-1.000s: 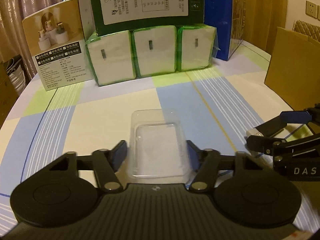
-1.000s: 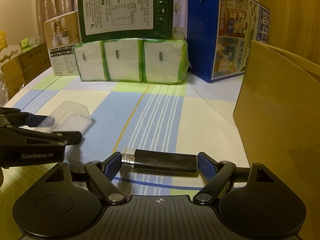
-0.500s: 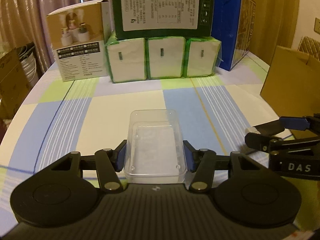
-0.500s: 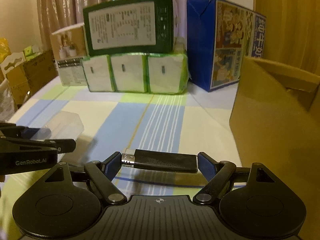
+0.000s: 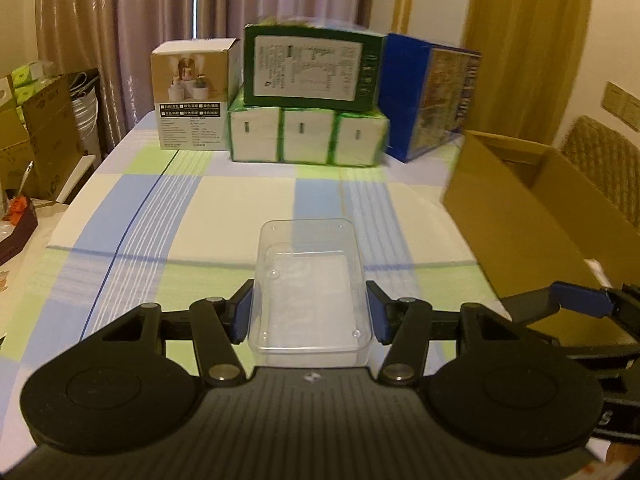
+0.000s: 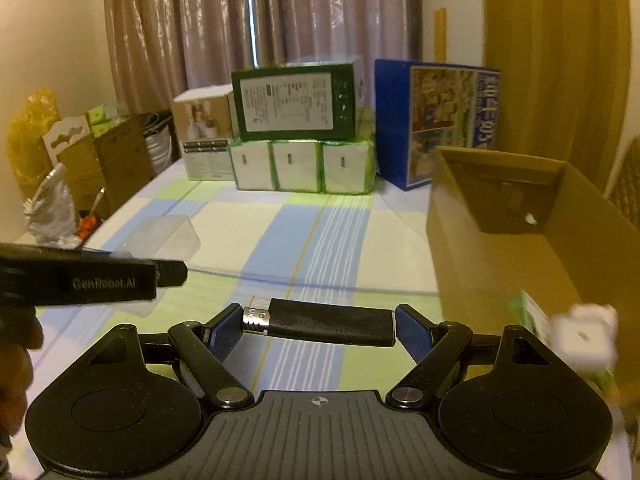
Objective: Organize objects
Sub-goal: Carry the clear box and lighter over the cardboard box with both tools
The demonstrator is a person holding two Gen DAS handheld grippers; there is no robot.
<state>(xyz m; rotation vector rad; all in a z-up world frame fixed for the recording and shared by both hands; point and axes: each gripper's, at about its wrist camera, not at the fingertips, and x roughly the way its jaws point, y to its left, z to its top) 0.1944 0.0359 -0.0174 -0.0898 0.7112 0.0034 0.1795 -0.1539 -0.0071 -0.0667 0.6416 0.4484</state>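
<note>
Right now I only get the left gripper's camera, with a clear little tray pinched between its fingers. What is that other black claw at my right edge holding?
Observer: The right gripper is shut on a black lighter, gripped end to end, its metal top toward the left finger.
Visitor: Is the brown box beside it empty?
Observer: No. The right view looks into the cardboard box and shows a small white thing low on its far inner wall.
Visitor: Is my tray off the table?
Observer: It seems so: there the clear tray shows above the tablecloth, behind the left gripper.

Cardboard box (image 5: 516, 216) right of tissue packs (image 5: 306, 138); carton (image 5: 312, 70) atop.
</note>
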